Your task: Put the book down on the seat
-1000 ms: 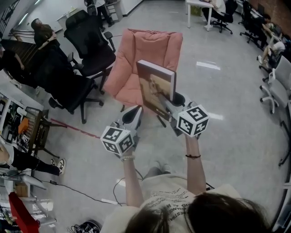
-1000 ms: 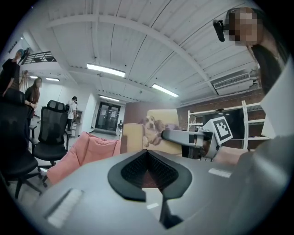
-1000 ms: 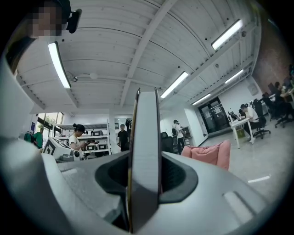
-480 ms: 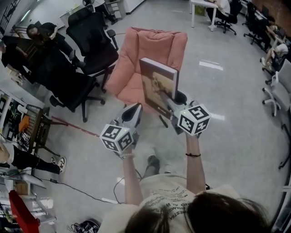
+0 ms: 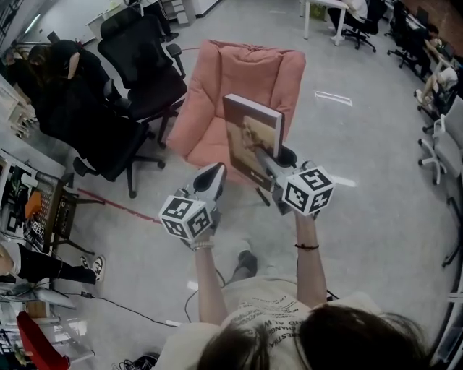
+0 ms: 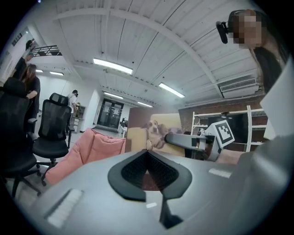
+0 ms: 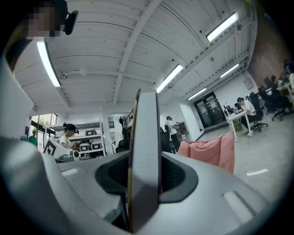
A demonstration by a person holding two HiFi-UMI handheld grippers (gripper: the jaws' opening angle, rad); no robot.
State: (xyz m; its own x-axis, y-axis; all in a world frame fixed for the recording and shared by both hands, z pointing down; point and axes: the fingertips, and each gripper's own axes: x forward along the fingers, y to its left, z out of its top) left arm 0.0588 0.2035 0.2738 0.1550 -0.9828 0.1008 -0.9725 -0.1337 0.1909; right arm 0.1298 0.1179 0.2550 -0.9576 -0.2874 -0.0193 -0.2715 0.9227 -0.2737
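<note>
While both forearms reach forward from a pale printed T-shirt [image 5: 271, 318], each hand carries a smooth grey plastic tong with a black-and-white marker cube at its back. On the left gripper [image 5: 215, 172] the tapered jaws are pressed together, ribbed black pads meeting in a point, nothing between them. The right gripper [image 5: 268, 160] is clenched on the lower edge of the book [image 5: 249, 134], one pad against each cover. A thin black band [image 5: 307, 247] circles the right wrist and a pale bracelet [image 5: 203, 251] the left.

The book is a thick rectangular hardback, upright in the air, its front turned toward the left gripper. Its cover is tan-brown with a picture of a floppy-eared dog, and a pale page block runs along the top. In the head view it stands over the front of the seat [image 5: 206, 144], not resting on it.

Beyond it is the pink chair [image 5: 249, 72]: soft fabric, puffy back and sides wrapped round the low cushion. Left of it stands a high-backed black office chair [image 5: 141, 69], with a second, nearer one draped in dark cloth.

A wire rack [image 5: 43, 213] at the left edge holds small things, one of them orange, the rest too small to tell. The floor [image 5: 376, 166] is smooth glossy grey, with a red line [image 5: 108, 202] and a thin cable [image 5: 123, 307] on it. Far back stands a white table [image 5: 318, 9].
</note>
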